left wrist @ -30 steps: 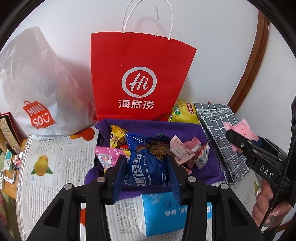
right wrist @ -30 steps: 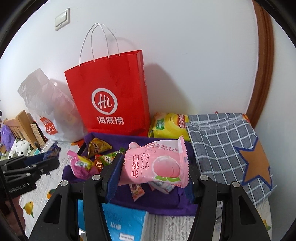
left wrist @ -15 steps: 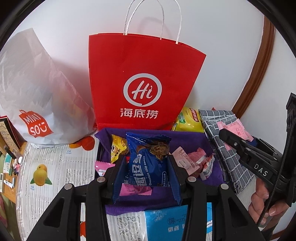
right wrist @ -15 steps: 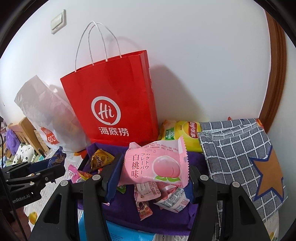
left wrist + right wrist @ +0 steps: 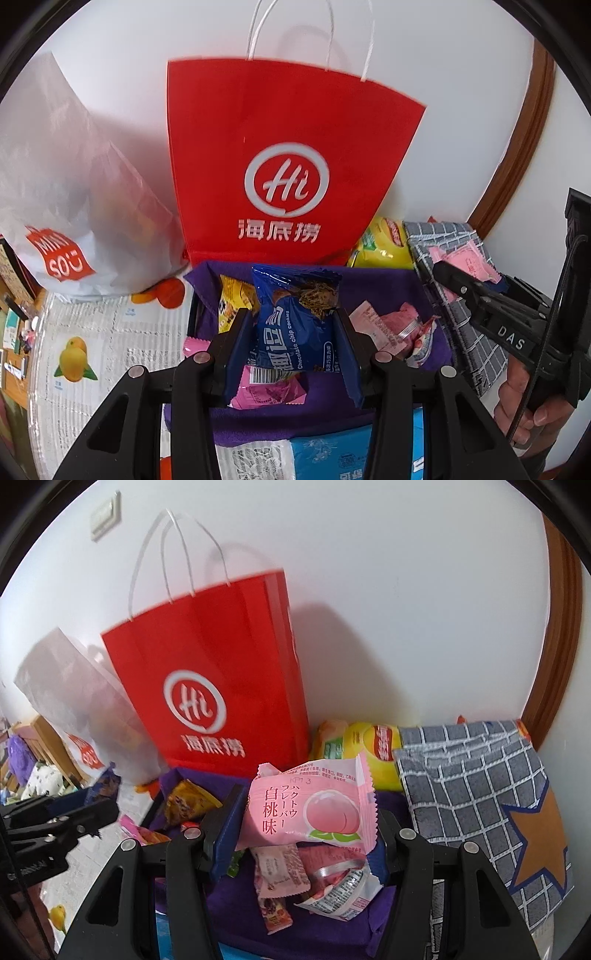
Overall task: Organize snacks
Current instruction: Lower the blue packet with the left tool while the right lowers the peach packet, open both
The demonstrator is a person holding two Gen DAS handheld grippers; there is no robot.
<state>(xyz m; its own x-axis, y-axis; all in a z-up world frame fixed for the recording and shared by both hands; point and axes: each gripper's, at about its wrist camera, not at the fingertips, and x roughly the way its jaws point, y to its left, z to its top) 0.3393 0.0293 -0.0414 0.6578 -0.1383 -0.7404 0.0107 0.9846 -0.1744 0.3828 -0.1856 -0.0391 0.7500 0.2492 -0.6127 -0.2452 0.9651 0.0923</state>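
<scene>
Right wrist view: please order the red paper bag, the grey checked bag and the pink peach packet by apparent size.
1. red paper bag
2. grey checked bag
3. pink peach packet, though nearest the camera

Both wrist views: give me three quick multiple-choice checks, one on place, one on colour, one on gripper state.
1. The yellow chip bag lies:
A. between the red paper bag and the grey checked pouch
B. inside the red paper bag
C. on the fruit-print mat

2. The packet in the left gripper is:
A. pink
B. blue
C. green

3. The right gripper is:
A. open, empty
B. out of view
C. shut on the pink peach packet

Key: 1A, it shows between them; 2B, the blue cookie packet sits between its pads; 3C, pads press its ends.
</scene>
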